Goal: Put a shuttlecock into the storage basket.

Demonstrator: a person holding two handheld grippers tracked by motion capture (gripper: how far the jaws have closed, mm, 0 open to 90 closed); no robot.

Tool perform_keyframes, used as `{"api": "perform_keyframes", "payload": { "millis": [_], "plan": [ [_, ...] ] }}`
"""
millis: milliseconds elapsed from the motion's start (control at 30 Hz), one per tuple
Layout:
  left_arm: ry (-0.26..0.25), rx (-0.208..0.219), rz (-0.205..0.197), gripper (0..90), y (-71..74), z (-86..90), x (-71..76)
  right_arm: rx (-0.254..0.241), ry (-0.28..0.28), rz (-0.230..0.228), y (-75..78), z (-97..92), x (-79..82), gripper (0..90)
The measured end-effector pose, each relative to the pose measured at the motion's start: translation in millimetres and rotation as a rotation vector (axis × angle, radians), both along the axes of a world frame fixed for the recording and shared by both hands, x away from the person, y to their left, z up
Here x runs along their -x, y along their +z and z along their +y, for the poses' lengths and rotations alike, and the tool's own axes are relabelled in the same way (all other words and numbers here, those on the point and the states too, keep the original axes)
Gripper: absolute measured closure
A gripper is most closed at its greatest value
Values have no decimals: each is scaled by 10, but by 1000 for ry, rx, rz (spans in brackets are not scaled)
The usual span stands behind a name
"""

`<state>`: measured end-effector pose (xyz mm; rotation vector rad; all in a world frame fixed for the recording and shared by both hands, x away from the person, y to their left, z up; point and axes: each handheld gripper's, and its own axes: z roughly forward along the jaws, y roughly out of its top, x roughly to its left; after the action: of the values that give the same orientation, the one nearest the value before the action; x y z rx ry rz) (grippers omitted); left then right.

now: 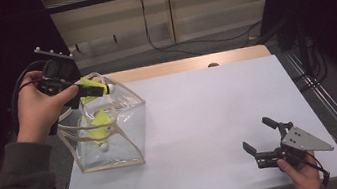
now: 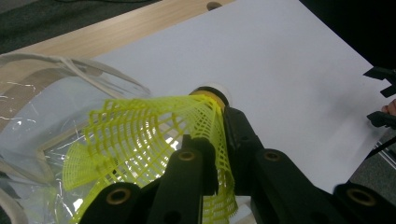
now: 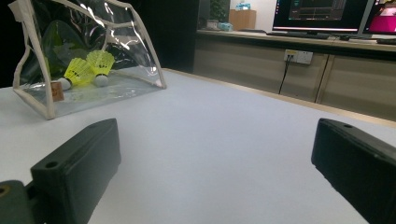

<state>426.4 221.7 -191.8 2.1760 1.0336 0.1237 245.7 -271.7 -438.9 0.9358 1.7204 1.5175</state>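
Black jaws of the left gripper stand nearest, pinched on the mesh skirt of a yellow shuttlecock, white cork tip pointing away toward the table's far side.

Item, held: shuttlecock, carried above the open top of a clear plastic pouch with pale fabric trim. In the high view the left gripper hangs at the pouch's rear rim, the cork just past the rim.

Item, stowed: two more yellow shuttlecocks lying on the pouch floor, corks down toward the front wall (seen through the clear side in the right gripper view).

Item, idle: right gripper, jaws spread wide with nothing between them, low at the near right corner of the white table, well apart from the pouch.

Handling note: the step in hand looks like dropping the shuttlecock into the pouch. Best done by bringing the cork back over the middle of the opening and lowering it inside before letting go; the skirt is light and springy, so a high release could let it bounce off the trim.

Room: the pouch sits near the table's left edge, so a nudge leftward risks sliding it off. Wide bare tabletop lies to its right.
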Motion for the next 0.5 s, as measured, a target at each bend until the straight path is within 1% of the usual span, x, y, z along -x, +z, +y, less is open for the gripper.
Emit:
{"api": "perform_keyframes", "payload": {
  "millis": [167, 500],
  "plan": [
    [19, -1, 0, 849, -18, 63, -7, 3, -1, 1, -4, -5, -1, 11],
    [28, 1, 2, 848, -18, 161, -19, 2, 1, 2, -10, -7, -11, 11]
  ]
}}
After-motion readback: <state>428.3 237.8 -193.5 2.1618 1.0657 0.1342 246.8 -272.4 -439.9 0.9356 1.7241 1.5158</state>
